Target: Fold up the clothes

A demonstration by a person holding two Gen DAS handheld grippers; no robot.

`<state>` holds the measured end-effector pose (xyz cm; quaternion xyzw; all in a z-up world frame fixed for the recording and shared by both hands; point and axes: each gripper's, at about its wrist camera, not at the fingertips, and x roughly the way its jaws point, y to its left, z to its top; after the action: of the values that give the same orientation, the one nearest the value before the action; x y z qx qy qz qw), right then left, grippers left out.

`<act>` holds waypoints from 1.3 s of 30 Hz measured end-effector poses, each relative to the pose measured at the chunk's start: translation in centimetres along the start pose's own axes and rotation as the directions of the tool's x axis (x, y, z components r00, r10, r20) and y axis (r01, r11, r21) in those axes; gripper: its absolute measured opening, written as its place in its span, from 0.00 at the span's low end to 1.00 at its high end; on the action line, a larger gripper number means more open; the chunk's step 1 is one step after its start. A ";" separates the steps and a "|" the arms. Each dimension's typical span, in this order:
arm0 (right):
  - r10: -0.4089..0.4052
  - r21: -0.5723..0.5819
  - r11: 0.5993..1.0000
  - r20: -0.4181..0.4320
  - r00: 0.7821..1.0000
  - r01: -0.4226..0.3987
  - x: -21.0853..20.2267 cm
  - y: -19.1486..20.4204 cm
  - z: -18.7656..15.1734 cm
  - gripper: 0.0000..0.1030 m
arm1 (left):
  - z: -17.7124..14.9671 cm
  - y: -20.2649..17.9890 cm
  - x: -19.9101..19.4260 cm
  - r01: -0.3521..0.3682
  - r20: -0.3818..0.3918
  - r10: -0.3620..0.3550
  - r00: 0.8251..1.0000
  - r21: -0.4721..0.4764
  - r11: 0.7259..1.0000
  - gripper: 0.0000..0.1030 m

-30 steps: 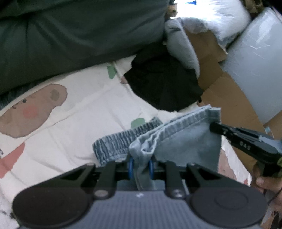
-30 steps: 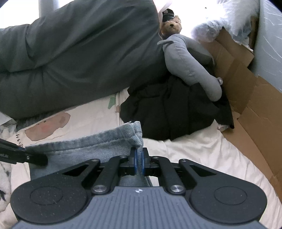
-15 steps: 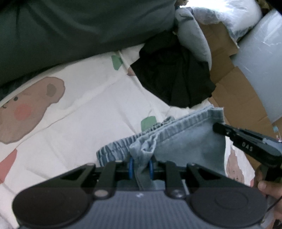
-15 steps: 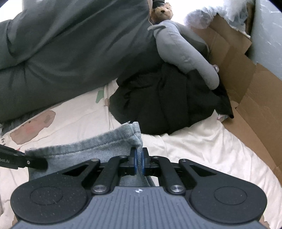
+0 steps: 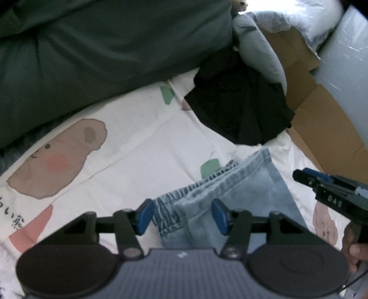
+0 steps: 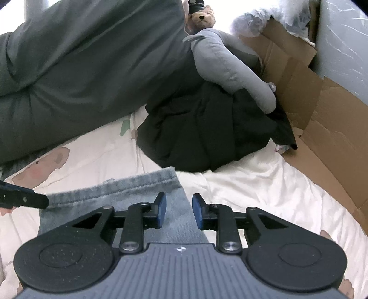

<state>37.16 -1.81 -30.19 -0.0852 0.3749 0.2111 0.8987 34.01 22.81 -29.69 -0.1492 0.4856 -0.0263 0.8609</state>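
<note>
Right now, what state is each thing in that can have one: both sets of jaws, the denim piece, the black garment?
left gripper: jaws opening, pads clear of the denim lying between them.
right gripper: jaws opening, nothing pinched, denim beneath.
denim garment: folded over, lying flat on the bedsheet, released.
black garment: crumpled in a heap, unfolded.
grey plush toy: lying across the black garment.

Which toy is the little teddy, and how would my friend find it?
Find the big dark green duvet along the back of the bed. At its right end, above the long grey plush, sits the teddy bear. It is the only brown furry thing, and it wears a dark cap.
</note>
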 end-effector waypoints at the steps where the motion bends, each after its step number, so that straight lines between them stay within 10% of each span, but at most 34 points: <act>1: -0.001 0.000 1.000 0.000 1.000 0.001 0.0 0.0 -0.1 0.31 | 0.0 -0.1 -0.1 0.001 0.002 -0.001 1.000 0.003 1.000 0.52; 6: 0.039 0.003 0.999 -0.007 0.999 -0.039 0.0 0.8 -0.5 0.31 | -0.2 -1.3 -0.7 0.012 0.030 -0.013 0.999 0.022 1.000 0.20; 19: 0.103 0.006 0.995 -0.035 0.994 -0.103 1.7 3.2 -1.0 0.31 | 0.6 -3.4 -1.2 0.086 0.111 -0.093 0.989 0.066 0.994 0.14; 39: 0.161 -0.047 0.985 -0.125 0.979 -0.168 7.3 7.4 -1.7 0.30 | -1.2 0.7 6.9 0.087 -0.039 -0.085 0.996 0.048 0.995 0.03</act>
<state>37.41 6.63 -36.49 -0.0923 0.4282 0.2900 0.8509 36.59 21.88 -36.14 -0.1480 0.4936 -0.0780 0.8534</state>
